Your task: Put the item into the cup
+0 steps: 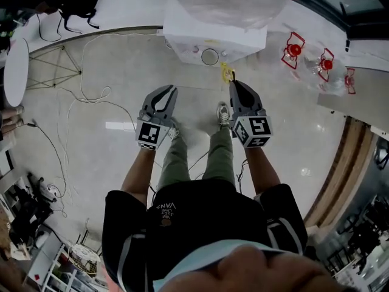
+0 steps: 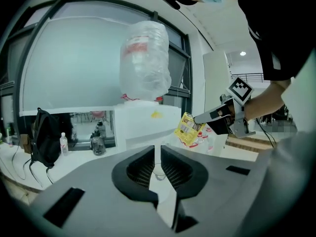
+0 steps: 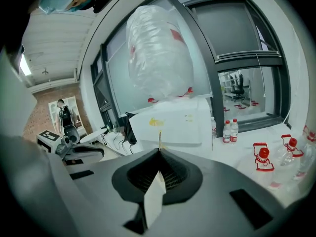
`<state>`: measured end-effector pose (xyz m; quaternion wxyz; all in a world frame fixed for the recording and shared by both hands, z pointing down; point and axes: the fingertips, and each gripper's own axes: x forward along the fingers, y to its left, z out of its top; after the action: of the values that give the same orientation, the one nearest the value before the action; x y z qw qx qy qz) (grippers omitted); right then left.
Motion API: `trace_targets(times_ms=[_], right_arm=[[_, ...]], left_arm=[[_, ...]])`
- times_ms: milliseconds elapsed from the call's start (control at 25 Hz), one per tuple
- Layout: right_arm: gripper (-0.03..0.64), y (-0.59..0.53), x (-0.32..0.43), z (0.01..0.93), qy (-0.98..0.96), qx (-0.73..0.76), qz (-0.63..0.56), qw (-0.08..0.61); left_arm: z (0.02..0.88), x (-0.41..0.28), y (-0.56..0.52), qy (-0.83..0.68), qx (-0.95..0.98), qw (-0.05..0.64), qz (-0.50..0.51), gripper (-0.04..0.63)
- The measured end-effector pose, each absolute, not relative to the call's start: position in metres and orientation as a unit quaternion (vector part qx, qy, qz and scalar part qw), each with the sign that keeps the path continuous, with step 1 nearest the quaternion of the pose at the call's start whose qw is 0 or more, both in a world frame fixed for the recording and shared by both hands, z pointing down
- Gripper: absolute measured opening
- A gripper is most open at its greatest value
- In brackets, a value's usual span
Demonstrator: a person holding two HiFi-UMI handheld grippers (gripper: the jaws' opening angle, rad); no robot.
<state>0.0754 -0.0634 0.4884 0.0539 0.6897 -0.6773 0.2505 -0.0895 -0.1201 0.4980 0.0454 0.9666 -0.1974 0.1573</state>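
Observation:
A small yellow packet [image 1: 227, 73] sticks out of the tips of my right gripper [image 1: 231, 83], which is shut on it. The left gripper view shows the same packet [image 2: 187, 129] flat-on, hanging beside the white water dispenser [image 2: 143, 125]. In the right gripper view only its thin edge [image 3: 159, 139] shows. A clear cup [image 1: 209, 56] stands on the dispenser's front ledge, just ahead of both grippers. My left gripper [image 1: 172, 89] is shut with nothing in it, to the left of the packet and apart from it. Through the slit between its jaws the cup [image 2: 159, 173] shows small.
A large clear water bottle [image 2: 145, 58] sits upside down on the dispenser. Red-capped items [image 1: 295, 48] and small bottles [image 3: 229, 131] lie on the counter at the right. Cables [image 1: 91, 96] trail over the floor at the left. A black backpack [image 2: 44, 137] stands on the left counter.

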Motion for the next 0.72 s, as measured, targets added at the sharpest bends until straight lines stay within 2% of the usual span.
trace_targets(times_ms=[160, 720], right_arm=[[0.043, -0.077, 0.082, 0.514, -0.68, 0.685, 0.252, 0.072], [0.043, -0.127, 0.081, 0.613, -0.7, 0.656, 0.253, 0.125]], left_arm=[[0.527, -0.069, -0.128, -0.191, 0.967, 0.052, 0.161, 0.037], [0.639, -0.048, -0.152, -0.194, 0.962, 0.074, 0.175, 0.214]])
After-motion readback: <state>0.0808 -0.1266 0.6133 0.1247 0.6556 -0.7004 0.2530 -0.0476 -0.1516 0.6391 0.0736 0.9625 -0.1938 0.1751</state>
